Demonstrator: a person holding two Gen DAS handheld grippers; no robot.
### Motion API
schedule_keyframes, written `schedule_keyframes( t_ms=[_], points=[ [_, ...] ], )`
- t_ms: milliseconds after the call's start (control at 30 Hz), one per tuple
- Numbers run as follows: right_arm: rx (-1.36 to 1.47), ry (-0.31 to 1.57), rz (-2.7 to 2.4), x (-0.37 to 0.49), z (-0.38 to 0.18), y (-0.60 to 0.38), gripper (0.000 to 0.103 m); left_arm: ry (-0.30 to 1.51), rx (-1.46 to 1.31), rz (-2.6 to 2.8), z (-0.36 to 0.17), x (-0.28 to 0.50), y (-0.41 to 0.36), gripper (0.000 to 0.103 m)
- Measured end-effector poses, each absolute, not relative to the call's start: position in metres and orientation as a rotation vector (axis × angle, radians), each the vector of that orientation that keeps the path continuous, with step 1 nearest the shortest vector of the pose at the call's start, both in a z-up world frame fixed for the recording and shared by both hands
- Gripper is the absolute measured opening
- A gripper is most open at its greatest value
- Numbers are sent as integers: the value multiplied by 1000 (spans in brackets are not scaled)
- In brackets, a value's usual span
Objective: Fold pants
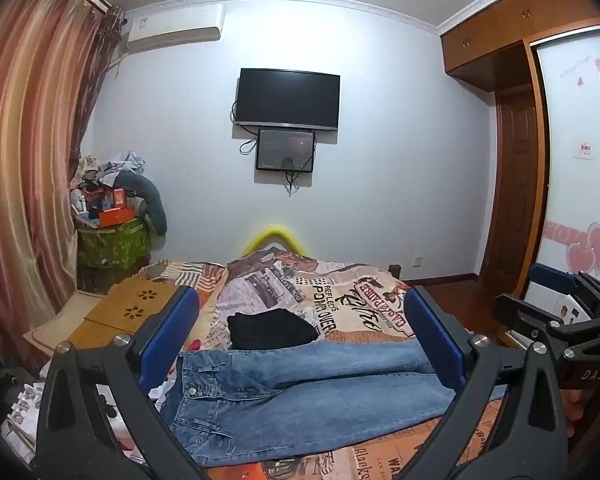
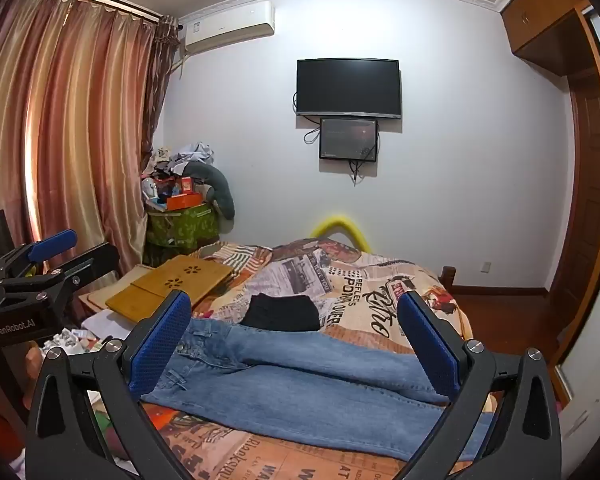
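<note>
Blue jeans lie flat across the bed, waistband to the left and legs running right; they also show in the right wrist view. A folded black garment lies just behind them, also seen in the right wrist view. My left gripper is open and empty, held above the jeans. My right gripper is open and empty, also above the jeans. Each gripper shows at the edge of the other's view: the right one and the left one.
The bed has a printed quilt. A wooden lap desk lies on its left side. A cluttered green bin stands by the curtain. A TV hangs on the far wall. A wardrobe stands at the right.
</note>
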State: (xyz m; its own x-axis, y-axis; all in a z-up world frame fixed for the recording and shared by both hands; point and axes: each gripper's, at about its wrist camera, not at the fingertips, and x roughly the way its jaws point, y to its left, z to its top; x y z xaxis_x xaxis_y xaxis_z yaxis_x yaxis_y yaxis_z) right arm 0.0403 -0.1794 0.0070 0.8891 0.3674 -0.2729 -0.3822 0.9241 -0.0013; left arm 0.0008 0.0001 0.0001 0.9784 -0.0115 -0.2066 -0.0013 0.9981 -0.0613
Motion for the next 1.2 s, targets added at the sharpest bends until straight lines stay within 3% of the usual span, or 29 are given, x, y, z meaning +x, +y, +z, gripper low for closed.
schedule_keyframes(
  t_ms=[1200],
  points=[
    [-49,267,386,39,11,-183,102,196,-51,-28,-2,6,0,103]
  ],
)
